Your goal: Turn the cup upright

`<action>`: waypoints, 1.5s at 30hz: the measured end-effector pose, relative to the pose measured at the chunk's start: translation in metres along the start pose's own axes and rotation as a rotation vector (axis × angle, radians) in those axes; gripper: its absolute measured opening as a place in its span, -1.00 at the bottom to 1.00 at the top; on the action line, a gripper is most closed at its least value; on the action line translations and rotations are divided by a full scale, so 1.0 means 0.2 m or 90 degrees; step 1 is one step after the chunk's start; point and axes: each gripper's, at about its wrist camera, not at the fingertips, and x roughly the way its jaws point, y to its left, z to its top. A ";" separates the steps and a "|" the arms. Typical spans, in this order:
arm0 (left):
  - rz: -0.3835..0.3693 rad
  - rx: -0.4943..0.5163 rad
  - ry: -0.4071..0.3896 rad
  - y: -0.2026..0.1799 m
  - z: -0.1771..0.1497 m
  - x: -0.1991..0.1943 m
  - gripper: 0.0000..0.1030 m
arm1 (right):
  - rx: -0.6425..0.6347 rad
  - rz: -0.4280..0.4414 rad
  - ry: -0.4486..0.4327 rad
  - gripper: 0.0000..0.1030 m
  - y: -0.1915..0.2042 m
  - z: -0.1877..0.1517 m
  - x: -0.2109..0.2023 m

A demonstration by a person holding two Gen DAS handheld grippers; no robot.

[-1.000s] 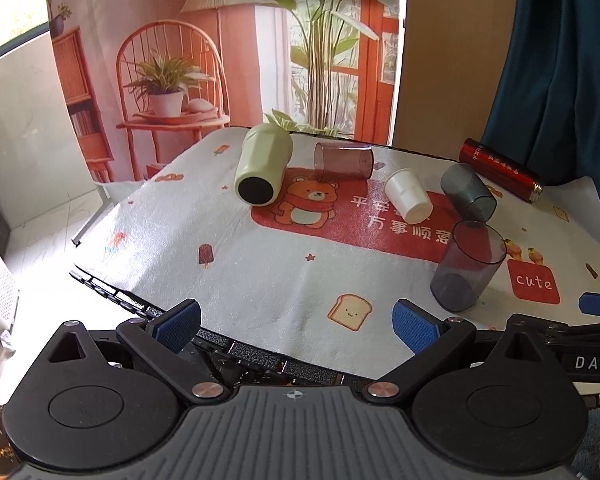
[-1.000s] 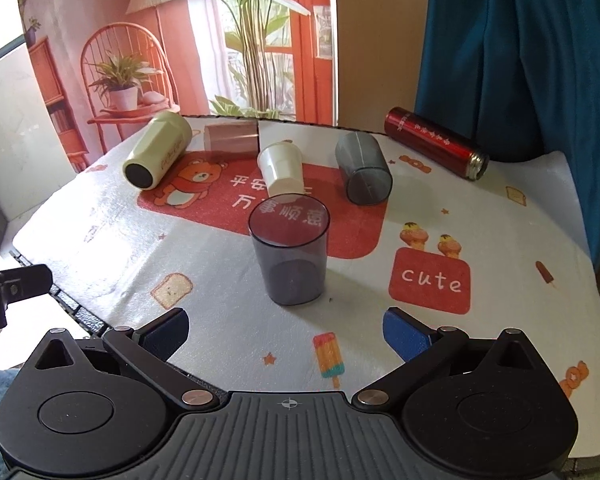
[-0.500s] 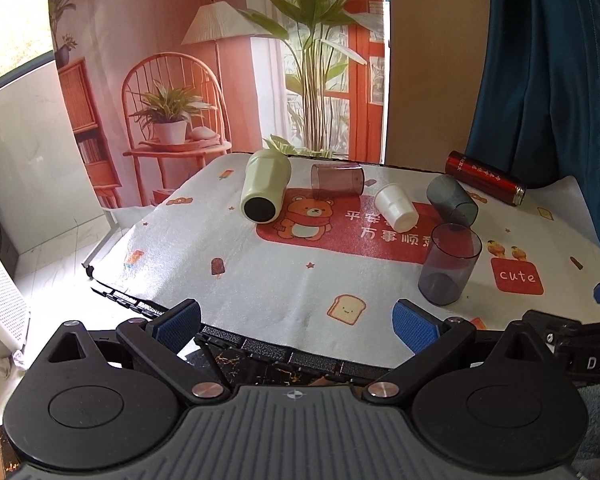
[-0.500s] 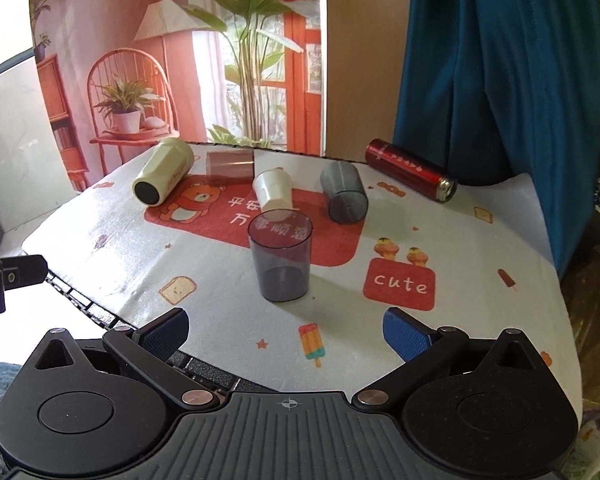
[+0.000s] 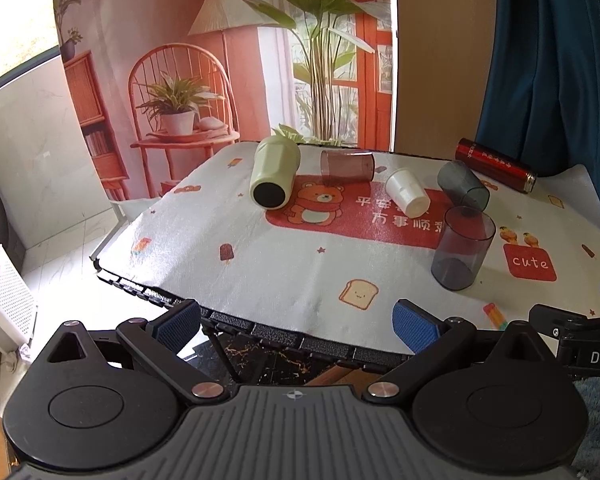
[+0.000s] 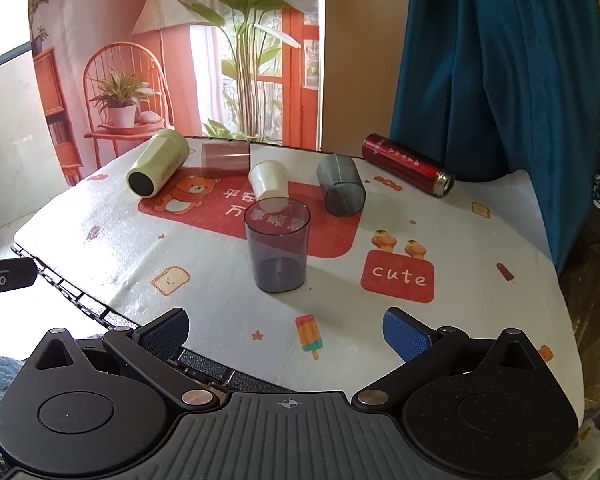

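We see the grey cup (image 6: 278, 252) standing upright on the tabletop (image 6: 480, 280), straight ahead of our right hand-held gripper (image 6: 287, 332); the left hand-held gripper (image 5: 296, 320) is farther. Both are spread, holding nothing.

On my table: two smoky grey tumblers, one upright (image 6: 278, 250) and one lying (image 6: 341, 190); one brown tumbler (image 6: 225, 157); one white paper cup (image 6: 269, 181); one green bottle (image 6: 158, 168); one red flask (image 6: 408, 165); one printed tablecloth (image 6: 480, 280).
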 end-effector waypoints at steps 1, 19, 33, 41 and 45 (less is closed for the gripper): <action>-0.001 0.000 0.002 0.00 0.00 0.00 1.00 | 0.001 0.000 0.001 0.99 0.00 0.00 0.00; 0.004 -0.013 0.002 0.02 -0.02 0.00 1.00 | 0.001 -0.002 -0.004 0.99 0.00 -0.01 0.01; 0.003 -0.015 0.004 0.02 -0.01 0.00 1.00 | -0.001 -0.004 -0.006 0.99 0.00 -0.01 0.01; 0.003 -0.015 0.005 0.02 -0.02 0.00 1.00 | -0.001 -0.004 -0.006 0.99 0.00 -0.01 0.01; 0.002 -0.015 0.005 0.02 -0.02 0.00 1.00 | 0.000 -0.003 -0.006 0.99 0.00 -0.01 0.01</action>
